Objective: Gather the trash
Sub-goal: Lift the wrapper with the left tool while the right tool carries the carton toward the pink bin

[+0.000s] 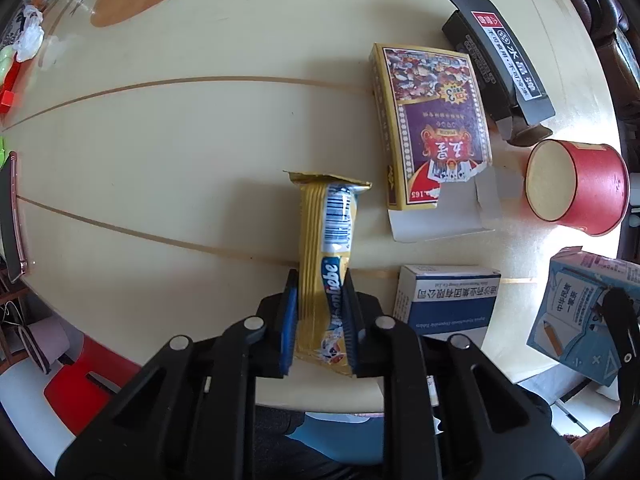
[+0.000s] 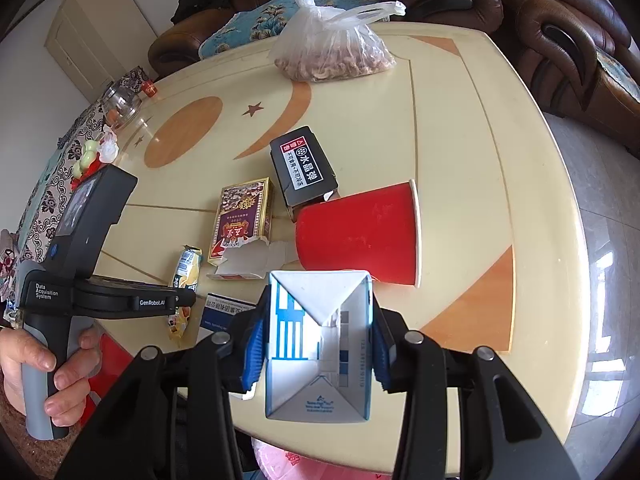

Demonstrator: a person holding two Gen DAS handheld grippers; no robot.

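My left gripper [image 1: 318, 312] is shut on a yellow snack wrapper [image 1: 326, 256], held above the table's near edge; the wrapper also shows in the right wrist view [image 2: 185, 280]. My right gripper [image 2: 318, 340] is shut on a blue and white carton [image 2: 320, 340], seen end-on, also visible in the left wrist view [image 1: 576, 316]. On the table lie a torn playing-card box [image 1: 434, 132], a black box [image 1: 500, 64], a red paper cup [image 1: 576, 186] on its side, and a blue and white medicine box [image 1: 444, 300].
A cream table [image 2: 460, 120] with orange inlays holds a plastic bag of nuts [image 2: 332, 52] at the far side. A glass jar [image 2: 120, 100] and small toys sit at the far left. A brown sofa [image 2: 520, 12] stands behind. A red stool [image 1: 76, 376] stands below the near edge.
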